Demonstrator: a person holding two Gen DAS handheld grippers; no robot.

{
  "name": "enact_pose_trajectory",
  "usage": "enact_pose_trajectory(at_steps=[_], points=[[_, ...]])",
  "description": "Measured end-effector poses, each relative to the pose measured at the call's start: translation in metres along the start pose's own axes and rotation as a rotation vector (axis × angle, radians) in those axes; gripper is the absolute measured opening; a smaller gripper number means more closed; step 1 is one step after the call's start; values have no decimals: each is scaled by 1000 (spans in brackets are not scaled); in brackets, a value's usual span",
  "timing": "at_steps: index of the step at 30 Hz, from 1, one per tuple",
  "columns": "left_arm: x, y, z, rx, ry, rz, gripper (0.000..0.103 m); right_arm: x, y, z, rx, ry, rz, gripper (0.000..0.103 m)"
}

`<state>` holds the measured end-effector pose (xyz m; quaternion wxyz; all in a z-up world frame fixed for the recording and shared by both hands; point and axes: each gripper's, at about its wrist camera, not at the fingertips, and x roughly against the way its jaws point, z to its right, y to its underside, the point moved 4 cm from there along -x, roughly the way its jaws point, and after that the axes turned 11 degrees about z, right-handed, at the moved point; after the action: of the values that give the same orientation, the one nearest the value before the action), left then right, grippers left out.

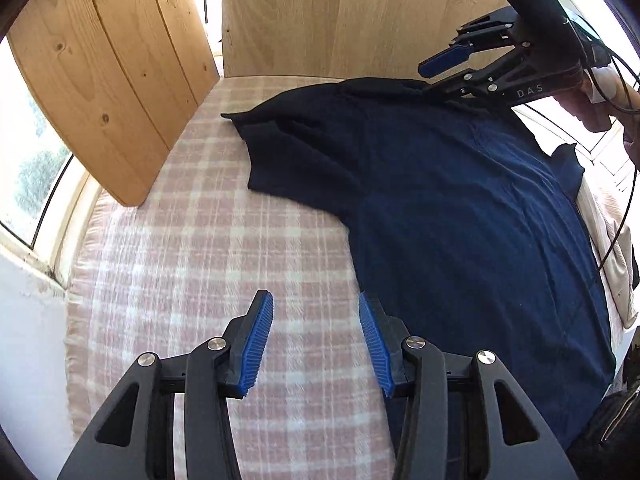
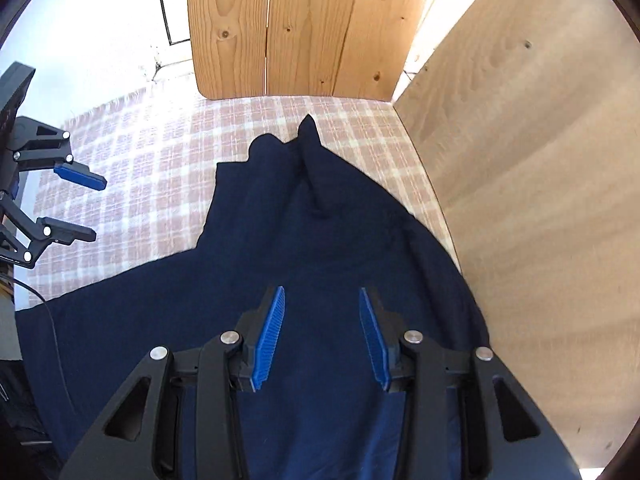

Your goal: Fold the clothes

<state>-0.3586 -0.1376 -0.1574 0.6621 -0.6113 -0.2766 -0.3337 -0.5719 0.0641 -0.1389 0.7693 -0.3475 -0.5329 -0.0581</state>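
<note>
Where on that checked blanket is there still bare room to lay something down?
The widest bare patch of the checked blanket lies between the navy shirt and the window-side edge, under the open left gripper. A narrower strip runs between the shirt's sleeve and the pine boards. It is crowded by the plywood panel, where the open right gripper hovers.

You are looking at a pink-and-white checked woven blanket [image 1: 192, 248] lying spread over the work surface, its fringed edge running along the white wall [image 2: 100, 32]. A knotty pine plank panel [image 1: 108, 80] is standing against the far end of it, and a pale smooth plywood board [image 2: 540, 200] is standing beside that panel, meeting it at a corner where a bright gap is showing.
</note>
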Motion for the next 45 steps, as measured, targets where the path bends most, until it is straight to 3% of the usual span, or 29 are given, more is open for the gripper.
enact_pose_trajectory(at_steps=[10, 15, 19, 25, 28, 29, 31, 32, 38, 39, 41, 43, 45], points=[[-68, -44, -39, 28, 28, 7, 43, -106, -70, 11, 189, -59, -69, 39], [-86, -52, -40, 7, 34, -11, 43, -125, -79, -2, 285, -205, -74, 39], [-97, -54, -35, -6, 51, -27, 43, -138, -79, -6, 324, -229, -95, 39], [-109, -52, -28, -51, 25, -50, 43, -142, -74, -8, 330, -280, -104, 37], [-111, -53, -27, -58, 27, -42, 38, -135, -74, -7, 315, -316, -88, 11], [-111, -53, -27, -59, 27, -41, 37, -132, -75, -5, 314, -309, -79, 8], [-111, -53, -28, -56, 30, -39, 22, -126, -75, -1, 314, -290, -79, 7], [-110, -54, -28, -54, 35, -35, 19, -124, -75, 2, 311, -282, -79, 6], [-105, -51, -34, -26, 62, -23, 18, -102, -73, 11, 275, -304, -40, 6], [-102, -51, -35, -23, 72, -21, 19, -97, -73, 10, 287, -305, -17, 6], [-98, -52, -39, -9, 72, 0, 30, -86, -74, 9, 292, -322, 21, 6], [-99, -57, -42, 11, 89, 1, 52, -76, -74, 8, 297, -335, 55, 6], [-100, -60, -42, 10, 102, -1, 54, -66, -76, 7, 307, -350, 83, 6]])
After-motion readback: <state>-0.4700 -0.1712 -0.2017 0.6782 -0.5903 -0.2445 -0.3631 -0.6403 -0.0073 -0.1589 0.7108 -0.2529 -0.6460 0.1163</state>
